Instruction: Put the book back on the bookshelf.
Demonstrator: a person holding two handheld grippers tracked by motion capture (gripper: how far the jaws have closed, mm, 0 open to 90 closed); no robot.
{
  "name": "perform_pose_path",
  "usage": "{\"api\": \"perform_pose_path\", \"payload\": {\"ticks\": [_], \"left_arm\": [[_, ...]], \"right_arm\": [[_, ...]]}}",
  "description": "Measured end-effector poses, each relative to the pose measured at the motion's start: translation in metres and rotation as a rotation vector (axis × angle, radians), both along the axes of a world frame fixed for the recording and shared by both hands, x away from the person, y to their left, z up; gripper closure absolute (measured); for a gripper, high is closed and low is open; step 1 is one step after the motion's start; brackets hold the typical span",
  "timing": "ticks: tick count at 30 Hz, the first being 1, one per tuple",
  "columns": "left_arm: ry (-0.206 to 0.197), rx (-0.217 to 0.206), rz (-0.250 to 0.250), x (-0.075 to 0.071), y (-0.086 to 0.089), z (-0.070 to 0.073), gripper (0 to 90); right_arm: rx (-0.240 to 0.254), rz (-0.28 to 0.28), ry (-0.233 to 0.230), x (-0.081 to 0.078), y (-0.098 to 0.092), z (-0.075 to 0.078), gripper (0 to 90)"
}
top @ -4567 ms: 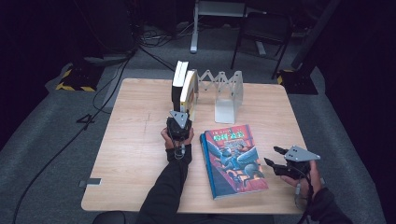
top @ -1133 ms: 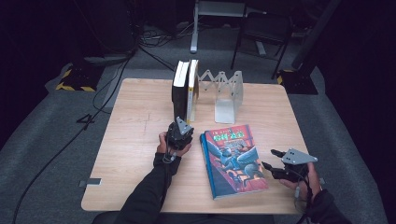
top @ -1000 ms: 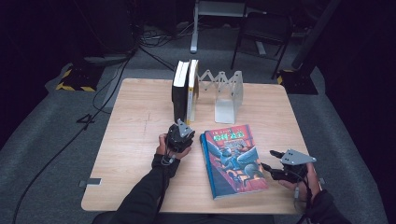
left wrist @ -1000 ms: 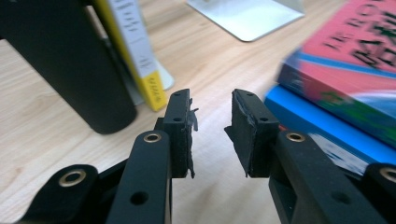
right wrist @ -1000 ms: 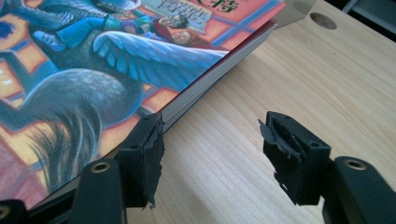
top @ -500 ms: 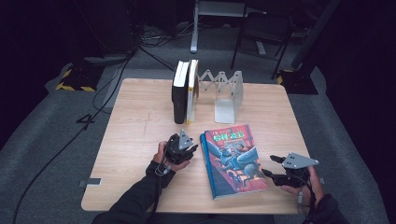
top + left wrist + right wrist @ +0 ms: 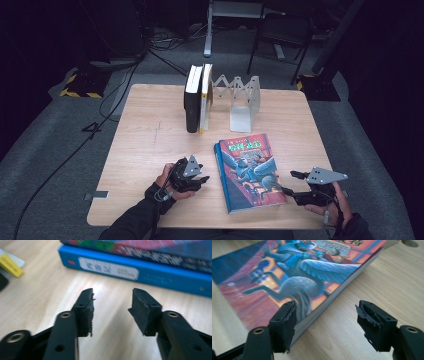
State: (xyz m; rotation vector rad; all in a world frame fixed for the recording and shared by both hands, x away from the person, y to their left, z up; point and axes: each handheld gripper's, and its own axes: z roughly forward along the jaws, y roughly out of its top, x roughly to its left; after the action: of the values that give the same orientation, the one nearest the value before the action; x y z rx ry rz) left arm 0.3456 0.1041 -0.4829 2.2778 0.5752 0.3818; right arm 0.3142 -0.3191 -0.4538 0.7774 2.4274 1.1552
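A colourful picture-cover book (image 7: 252, 170) lies flat on the wooden table (image 7: 150, 135), blue spine to the left. My left gripper (image 7: 202, 178) rests low on the table just left of that spine (image 7: 135, 270). Its jaws (image 7: 112, 300) have just been opening and stand open over bare wood. My right gripper (image 7: 290, 182) sits at the book's near right corner. Its jaws (image 7: 325, 308) have also just been opening; the book's page edge (image 7: 329, 297) runs ahead between them, untouched by the pads.
A black book (image 7: 192, 97) and a white-and-yellow book (image 7: 205, 95) stand upright at the back of the table against a folding metal book rack (image 7: 240, 97). The table's near edge runs just behind both hands.
The left gripper let go of the leaning white book, now upright, then moved back and right to the flat book's spine. Its jaws stand wider. The right hand has hardly shifted.
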Motion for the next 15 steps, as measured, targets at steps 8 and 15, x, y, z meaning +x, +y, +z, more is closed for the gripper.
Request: {"api": "perform_pose_path", "payload": {"ticks": [8, 15], "left_arm": [[0.037, 0.037, -0.071, -0.015, -0.001, -0.008, 42.7], [0.058, 0.025, -0.071, -0.016, -0.002, -0.011, 38.7]], "right_arm": [[0.003, 0.058, 0.064, -0.006, 0.011, 0.000, 31.2], [0.046, 0.106, 0.187, 0.005, 0.013, -0.006, 25.9]]}}
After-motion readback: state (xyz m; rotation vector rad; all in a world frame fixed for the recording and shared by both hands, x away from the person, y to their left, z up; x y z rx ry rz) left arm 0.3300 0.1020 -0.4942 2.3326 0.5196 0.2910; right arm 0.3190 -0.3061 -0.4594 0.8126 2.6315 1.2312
